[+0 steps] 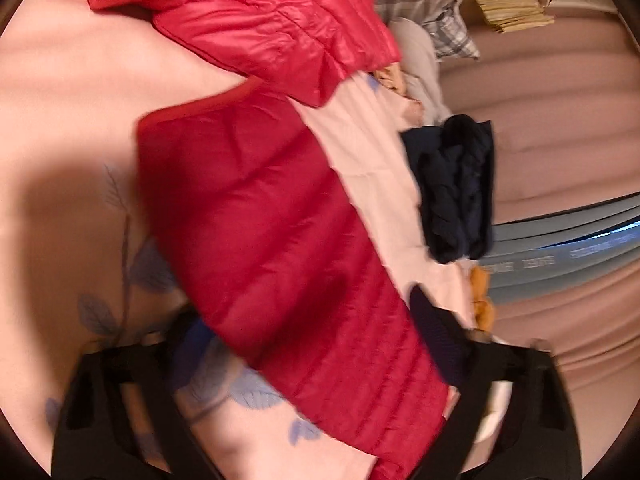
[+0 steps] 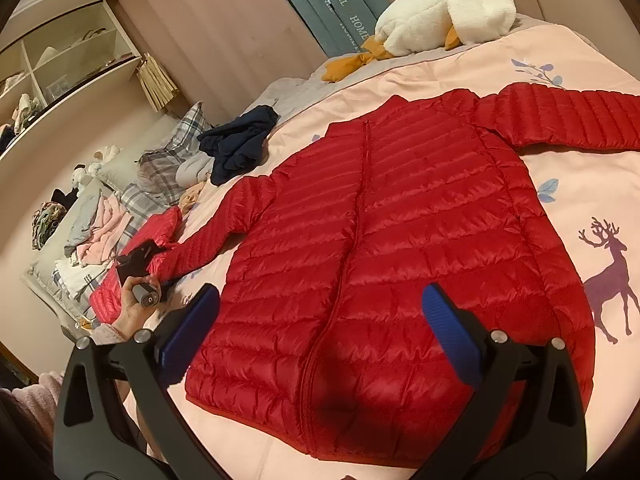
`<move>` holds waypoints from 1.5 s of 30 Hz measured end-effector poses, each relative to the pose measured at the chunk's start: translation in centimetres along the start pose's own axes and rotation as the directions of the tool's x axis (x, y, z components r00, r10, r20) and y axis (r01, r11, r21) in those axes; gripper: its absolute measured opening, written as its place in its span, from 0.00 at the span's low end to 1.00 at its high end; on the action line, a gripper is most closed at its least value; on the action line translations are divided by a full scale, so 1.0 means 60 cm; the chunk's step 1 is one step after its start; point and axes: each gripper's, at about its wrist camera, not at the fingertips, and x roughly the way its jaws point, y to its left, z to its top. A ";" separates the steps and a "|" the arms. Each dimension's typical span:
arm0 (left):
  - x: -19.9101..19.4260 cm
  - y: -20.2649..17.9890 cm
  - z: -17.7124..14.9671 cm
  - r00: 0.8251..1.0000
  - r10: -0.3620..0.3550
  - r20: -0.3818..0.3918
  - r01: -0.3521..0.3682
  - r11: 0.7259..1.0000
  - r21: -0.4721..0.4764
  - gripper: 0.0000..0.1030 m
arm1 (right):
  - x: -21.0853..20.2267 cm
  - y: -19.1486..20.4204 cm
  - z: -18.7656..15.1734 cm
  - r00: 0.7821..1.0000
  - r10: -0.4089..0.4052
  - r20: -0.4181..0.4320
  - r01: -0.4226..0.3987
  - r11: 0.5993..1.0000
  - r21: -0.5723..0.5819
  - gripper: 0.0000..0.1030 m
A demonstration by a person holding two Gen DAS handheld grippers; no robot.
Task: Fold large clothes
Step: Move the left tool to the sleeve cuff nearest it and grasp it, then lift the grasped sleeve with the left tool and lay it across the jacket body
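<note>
The red quilted puffer jacket [image 2: 384,248] lies front up and spread flat on the pink bedspread printed with leaves and a deer [image 2: 568,184], its zipper closed down the middle and both sleeves stretched out to the sides. My right claw [image 2: 324,336] hangs above the jacket's lower hem with its blue-padded fingers [image 2: 452,332] wide apart, holding nothing. My left claw [image 1: 308,344] is at the end of the jacket's sleeve [image 1: 280,240]; in its own blurred view the sleeve runs between the two fingers, which stand apart on either side of it. From the right wrist view I see my left hand [image 2: 132,308] gripping the tool's handle right at that cuff.

Just past the sleeve lies a second, brighter red puffer garment [image 1: 256,20]. Near it on the bed sits a crumpled dark navy garment [image 2: 240,140], beside grey plaid pillows [image 2: 176,160]. A white plush goose with orange beak and feet [image 2: 440,20] rests at the bed's far edge. A white cubby shelf [image 2: 68,60] stands against the wall.
</note>
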 end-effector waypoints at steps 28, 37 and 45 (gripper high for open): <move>-0.046 -0.449 -0.539 0.976 -0.009 -0.219 0.204 0.401 0.893 0.05 | -0.061 -0.101 -0.027 0.996 -0.073 0.043 0.069 0.993 0.097 0.98; 0.055 -0.410 -0.667 0.909 0.168 -0.382 0.275 0.447 0.851 0.85 | -0.071 -0.147 -0.011 0.992 -0.125 0.018 0.121 0.982 0.143 0.98; -0.008 -0.323 -0.520 0.861 0.012 -0.508 0.397 0.607 0.688 0.85 | 0.018 -0.154 0.090 0.992 -0.107 -0.073 0.114 0.987 0.109 0.98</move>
